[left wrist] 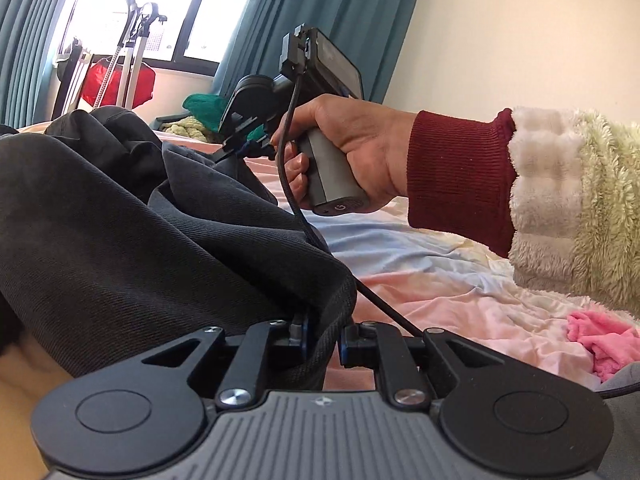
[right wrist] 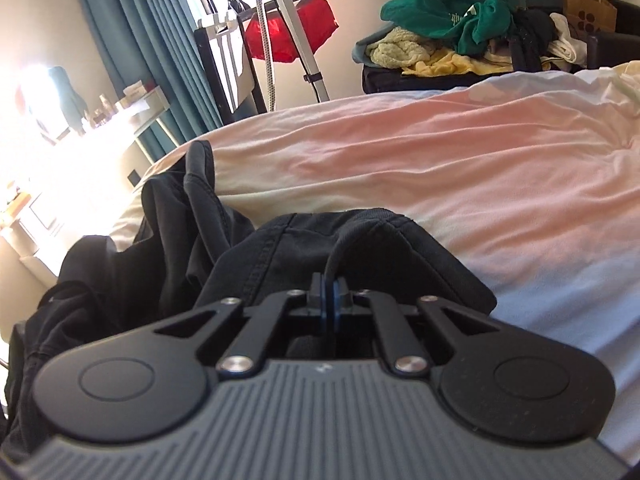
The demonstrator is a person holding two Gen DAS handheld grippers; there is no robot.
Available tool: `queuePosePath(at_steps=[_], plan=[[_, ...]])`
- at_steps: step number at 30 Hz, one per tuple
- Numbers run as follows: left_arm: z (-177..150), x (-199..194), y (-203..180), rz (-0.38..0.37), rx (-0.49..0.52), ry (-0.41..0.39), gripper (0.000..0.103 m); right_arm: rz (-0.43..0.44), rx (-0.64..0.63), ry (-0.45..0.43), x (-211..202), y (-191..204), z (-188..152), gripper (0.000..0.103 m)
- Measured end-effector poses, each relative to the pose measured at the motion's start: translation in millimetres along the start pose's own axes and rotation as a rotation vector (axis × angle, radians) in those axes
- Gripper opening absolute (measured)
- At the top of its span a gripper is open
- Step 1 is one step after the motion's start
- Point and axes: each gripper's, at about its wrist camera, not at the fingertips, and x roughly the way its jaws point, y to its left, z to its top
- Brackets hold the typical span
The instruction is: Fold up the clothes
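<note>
Left wrist view: left gripper (left wrist: 322, 346) clamping dark garment (left wrist: 120, 208) hem; right gripper (right wrist: 330, 304) pinching opposite edge, probably spreading it for folding.

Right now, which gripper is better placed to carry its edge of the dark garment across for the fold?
Probably right: the right gripper pinches the dark garment firmly, open bedsheet ahead. The left gripper only straddles a hem.

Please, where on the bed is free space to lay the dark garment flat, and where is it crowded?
The bedsheet is bare ahead of the right gripper, up to the clothes pile beyond the bed. A smaller bare patch lies between the dark garment and the pink cloth. The left is crowded by bunched garment.
</note>
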Motion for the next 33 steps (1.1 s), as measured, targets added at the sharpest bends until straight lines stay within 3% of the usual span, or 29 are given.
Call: queuePosePath(at_steps=[9,14,17,18,25,28,33], plan=[[14,-23,-3,-0.048,-0.035,-0.059,0.014,-0.185,0.371,-0.128,-139,-132,-73,0.006],[12,-30,-11,-0.042,-0.013,-0.039,0.025,-0.293,0.585,-0.194,-217,-208,-115,0.006],[6,-32,-29,-0.012,0.083,-0.043,0.039,-0.225,0.861,-0.101,-220,-255,-154,0.007],[6,-32,-35,-0.007,0.103,-0.034,0.042,-0.201,0.896,-0.090,-219,-261,-161,0.007],[-10,-64,-73,0.007,0.127,0.044,0.067,-0.194,0.815,-0.060,-215,-259,-169,0.009],[-10,-88,-64,0.036,-0.025,0.049,0.071,-0.239,0.770,-0.112,-227,-255,-166,0.009],[-11,-107,21,0.213,-0.548,0.034,0.071,-0.321,0.692,-0.209,-249,-249,-159,0.010]])
